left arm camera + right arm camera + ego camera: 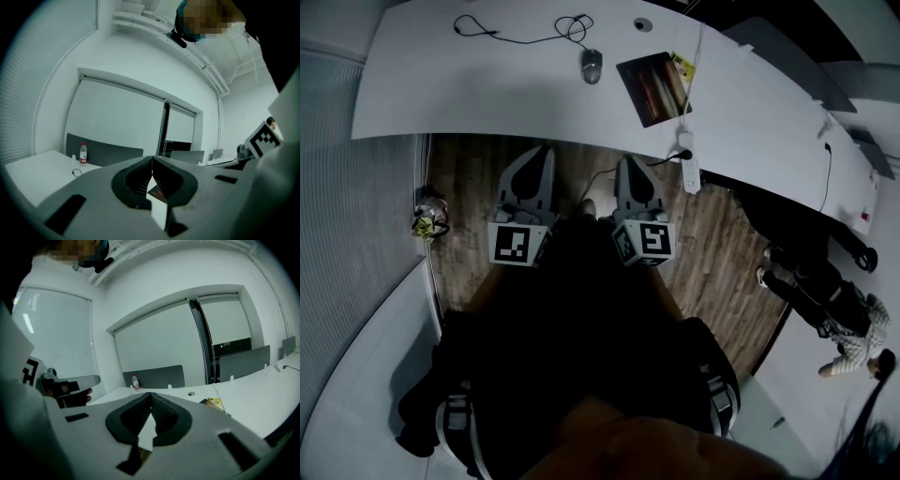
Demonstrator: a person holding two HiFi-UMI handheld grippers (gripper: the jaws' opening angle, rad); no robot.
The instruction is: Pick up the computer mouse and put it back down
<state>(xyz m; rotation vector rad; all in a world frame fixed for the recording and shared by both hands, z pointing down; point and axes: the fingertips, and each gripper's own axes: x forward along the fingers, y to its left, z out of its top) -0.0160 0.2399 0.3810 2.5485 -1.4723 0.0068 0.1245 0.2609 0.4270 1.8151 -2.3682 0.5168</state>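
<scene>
The grey computer mouse (592, 66) lies on the white desk (469, 94), its black cable (530, 36) looping off to the left. A dark mouse pad (653, 88) sits just right of it. My left gripper (542, 150) and right gripper (629, 161) hover side by side over the wooden floor, short of the desk's near edge, both pointing at the desk. Each one's jaws meet at the tips with nothing between them. In the left gripper view (152, 159) and the right gripper view (151, 394) the jaws are shut too, and the mouse is hidden there.
A white power strip (690, 173) hangs off the desk edge at the right. A water bottle (83, 153) stands far back on the desk. A small bundle (429, 217) lies on the floor at the left. Another person (839, 314) is at the right.
</scene>
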